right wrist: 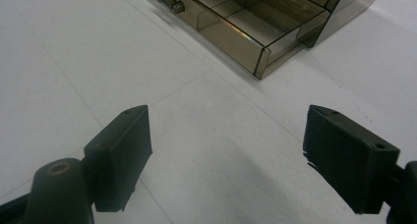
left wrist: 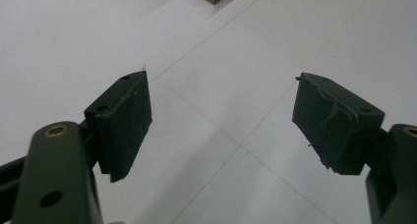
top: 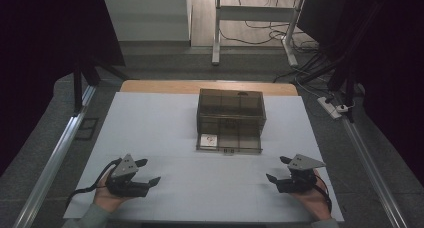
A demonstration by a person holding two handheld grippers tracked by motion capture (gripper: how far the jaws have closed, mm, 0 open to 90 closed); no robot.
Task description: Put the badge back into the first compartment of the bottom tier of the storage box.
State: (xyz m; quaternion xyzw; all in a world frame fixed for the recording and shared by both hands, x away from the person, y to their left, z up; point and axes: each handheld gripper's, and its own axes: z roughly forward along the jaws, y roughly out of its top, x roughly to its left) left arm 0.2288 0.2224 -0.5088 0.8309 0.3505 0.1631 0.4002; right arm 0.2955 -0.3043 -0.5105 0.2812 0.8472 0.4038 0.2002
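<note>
Smoked clear-plastic drawer box (top: 230,119), lower drawer (top: 229,142) pulled out: light, rigid, slick.
I'd grip the small front knob (right wrist: 169,2); left tool (top: 149,171) and right tool (top: 278,169) both wide, empty.

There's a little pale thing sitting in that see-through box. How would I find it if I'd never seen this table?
Start at the white table and find the smoky, see-through drawer box standing near its far edge, in the middle. Its bottom drawer is pulled out toward the person. In that drawer's front left compartment lies a small white square piece, the one pale thing among brown-tinted sections that look bare.
</note>
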